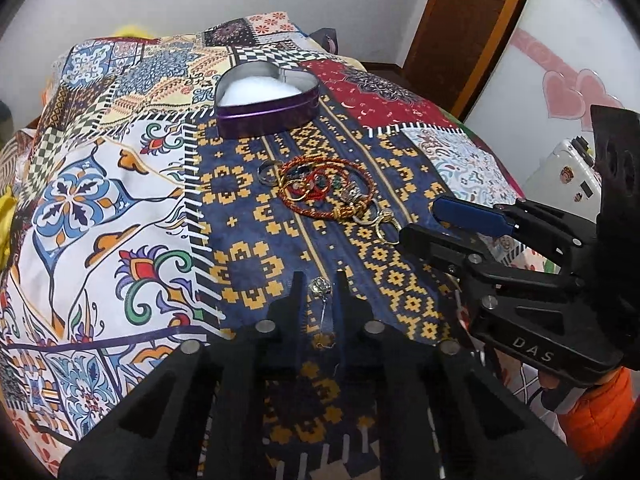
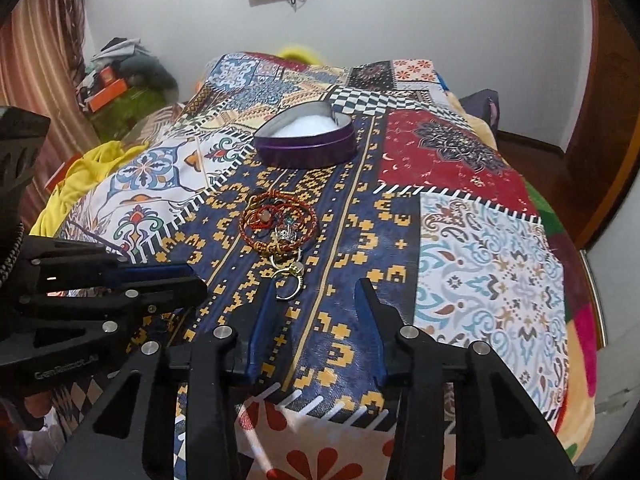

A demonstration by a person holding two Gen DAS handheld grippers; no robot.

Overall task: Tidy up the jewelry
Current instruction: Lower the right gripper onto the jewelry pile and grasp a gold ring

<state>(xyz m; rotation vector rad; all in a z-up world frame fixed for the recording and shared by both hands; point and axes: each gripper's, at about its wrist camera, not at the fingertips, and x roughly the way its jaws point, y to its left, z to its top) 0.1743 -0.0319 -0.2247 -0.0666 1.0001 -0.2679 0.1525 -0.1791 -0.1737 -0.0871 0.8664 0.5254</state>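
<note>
A pile of jewelry lies on the patterned cloth: a red-orange braided bracelet, beads and several rings. It also shows in the right wrist view. A purple heart-shaped tin with white padding stands open behind it, also in the right wrist view. My left gripper has its fingers narrowly apart around a small silver pendant with a thin chain; whether they touch it I cannot tell. My right gripper is open and empty, its left finger next to a gold ring.
The patchwork cloth covers a domed, bed-like surface that drops off at the sides. Yellow fabric lies at the left edge. A wooden door and a white appliance with heart stickers stand to the right.
</note>
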